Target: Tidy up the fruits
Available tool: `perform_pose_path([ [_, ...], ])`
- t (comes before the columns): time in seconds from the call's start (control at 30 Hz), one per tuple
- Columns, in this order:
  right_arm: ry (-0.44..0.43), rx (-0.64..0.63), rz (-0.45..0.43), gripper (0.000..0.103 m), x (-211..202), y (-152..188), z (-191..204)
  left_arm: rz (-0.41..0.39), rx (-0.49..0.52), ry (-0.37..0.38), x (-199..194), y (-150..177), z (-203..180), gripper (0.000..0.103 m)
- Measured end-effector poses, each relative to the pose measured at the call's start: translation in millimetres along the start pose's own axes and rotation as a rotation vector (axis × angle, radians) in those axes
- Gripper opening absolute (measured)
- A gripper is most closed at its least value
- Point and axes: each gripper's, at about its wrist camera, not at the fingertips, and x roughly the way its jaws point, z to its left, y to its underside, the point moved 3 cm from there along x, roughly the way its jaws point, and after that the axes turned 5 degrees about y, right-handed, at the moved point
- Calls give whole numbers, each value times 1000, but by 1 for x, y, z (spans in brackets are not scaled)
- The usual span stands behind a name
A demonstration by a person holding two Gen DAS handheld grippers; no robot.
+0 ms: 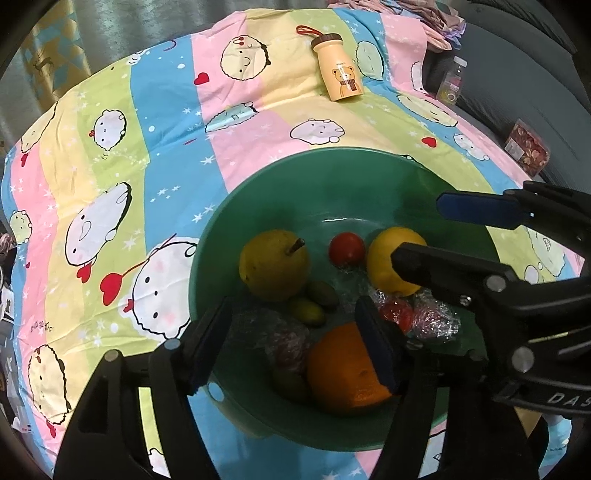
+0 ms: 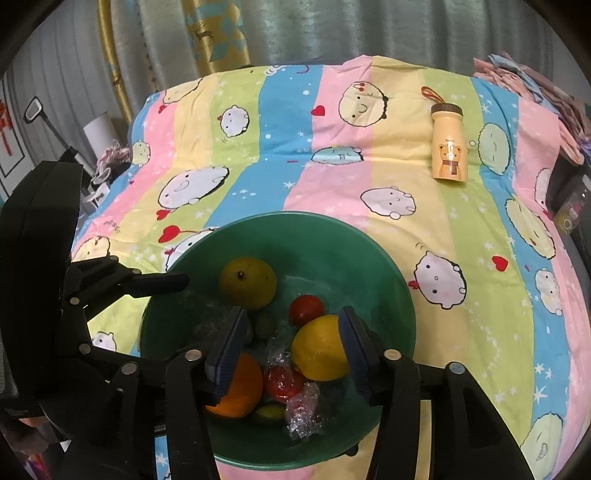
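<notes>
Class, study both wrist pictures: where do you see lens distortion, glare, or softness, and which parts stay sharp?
Left wrist view: fisheye bends the striped cloth into a dome with dark corners; the crumpled plastic wrap glints; the orange nearest the lens looks soft. Right wrist view: the same bulging, curtains curve at the top; the green bowl is evenly lit, without hard shadows; the bear bottle stays fairly sharp.

Grey-green curtains point(image 2: 369, 29) hang behind the cartoon-print striped bedsheet point(image 2: 332, 177).

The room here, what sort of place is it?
Probably a home, perhaps a bedroom: a cartoon-print sheet covers the surface, curtains hang behind, and a green basin of fruit sits on it.
</notes>
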Motion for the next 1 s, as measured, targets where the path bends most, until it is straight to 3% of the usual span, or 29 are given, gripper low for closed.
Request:
perform_pose_path([
  [0.13, 3, 8, -4, 56, -4, 0, -1, -4, 0, -7, -4, 0, -1, 73],
  [0.2, 0, 16, -8, 58, -7, 0, -1, -9, -1, -14, -6, 0, -1, 80],
  [0.57, 14, 43, -57, 72, -36, 1, -1, -71, -31, -29, -36, 0, 0, 90],
  [0.77, 24, 56, -103, 81, -60, 1, 1, -114, -45, -31, -56, 2, -2, 92],
  [1.0, 33, 65, -151, 82, -88, 2, 4, -164, -49, -39, -82, 4, -8, 93],
])
